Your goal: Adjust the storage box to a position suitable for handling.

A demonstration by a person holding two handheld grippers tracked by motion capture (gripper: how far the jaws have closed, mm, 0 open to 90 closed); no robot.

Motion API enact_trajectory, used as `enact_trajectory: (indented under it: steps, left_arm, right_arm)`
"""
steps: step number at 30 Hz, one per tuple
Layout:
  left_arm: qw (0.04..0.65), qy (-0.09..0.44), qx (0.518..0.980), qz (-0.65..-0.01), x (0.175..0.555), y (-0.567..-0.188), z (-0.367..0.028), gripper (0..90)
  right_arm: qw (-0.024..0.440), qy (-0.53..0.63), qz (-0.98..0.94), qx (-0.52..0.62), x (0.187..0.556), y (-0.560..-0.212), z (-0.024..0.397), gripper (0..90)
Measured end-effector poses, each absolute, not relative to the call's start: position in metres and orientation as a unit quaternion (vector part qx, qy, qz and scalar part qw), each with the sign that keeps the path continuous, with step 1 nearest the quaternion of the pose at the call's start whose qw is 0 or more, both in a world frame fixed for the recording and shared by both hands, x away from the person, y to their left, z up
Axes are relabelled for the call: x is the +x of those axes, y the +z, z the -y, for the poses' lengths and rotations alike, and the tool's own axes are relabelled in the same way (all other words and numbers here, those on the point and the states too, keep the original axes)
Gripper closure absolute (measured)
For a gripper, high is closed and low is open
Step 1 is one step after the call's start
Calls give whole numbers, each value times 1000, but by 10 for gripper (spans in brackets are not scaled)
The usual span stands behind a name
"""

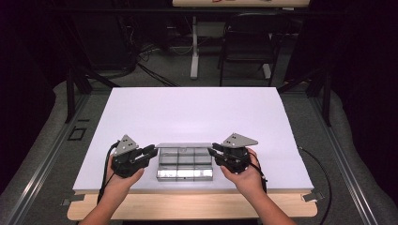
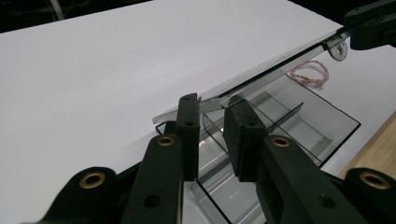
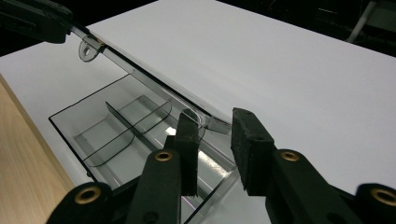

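Note:
A clear plastic compartment box [image 1: 184, 169] [image 2: 299, 123] [image 3: 116, 128] sits near the table's front edge. Its lid [image 1: 184, 145] [image 2: 271, 70] [image 3: 154, 86] is lifted and tilted above the dividers. My left gripper [image 1: 152, 151] [image 2: 212, 121] is at the lid's left end, its jaws apart and the lid's corner between their tips. My right gripper [image 1: 212, 150] [image 3: 217, 133] is at the lid's right end, also with jaws apart, and a lid tab [image 3: 190, 115] lies against its left finger. A pinkish twisted cord [image 2: 309, 72] lies under the lid's far end.
The white table top [image 1: 187, 112] stretches beyond the box. A wooden strip [image 1: 187, 206] runs along the near edge. Behind the table stand a black chair [image 1: 246, 42] and a desk leg [image 1: 194, 47].

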State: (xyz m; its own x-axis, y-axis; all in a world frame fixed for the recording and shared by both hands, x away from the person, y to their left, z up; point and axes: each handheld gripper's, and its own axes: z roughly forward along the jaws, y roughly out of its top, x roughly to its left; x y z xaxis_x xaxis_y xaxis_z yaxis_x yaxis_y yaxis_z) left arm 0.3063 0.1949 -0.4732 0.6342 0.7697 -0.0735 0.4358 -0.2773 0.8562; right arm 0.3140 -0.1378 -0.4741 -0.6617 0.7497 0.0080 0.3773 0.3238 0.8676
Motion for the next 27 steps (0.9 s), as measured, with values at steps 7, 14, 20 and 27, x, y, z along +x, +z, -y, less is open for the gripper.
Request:
enact_trajectory:
  steps: [7, 14, 20, 27]
  left_arm:
    - [458, 186, 780, -384, 310, -471, -195, 774]
    - [455, 190, 781, -383, 314, -467, -194, 774]
    - [455, 189, 782, -382, 317, -465, -194, 772]
    - [454, 195, 781, -382, 322, -462, -192, 771]
  right_arm:
    - [192, 457, -791, 359, 321, -469, 138, 727]
    - [189, 462, -790, 357, 325, -465, 139, 728]
    - [188, 461, -790, 357, 327, -463, 141, 737]
    - [189, 458, -793, 354, 331, -459, 141, 756]
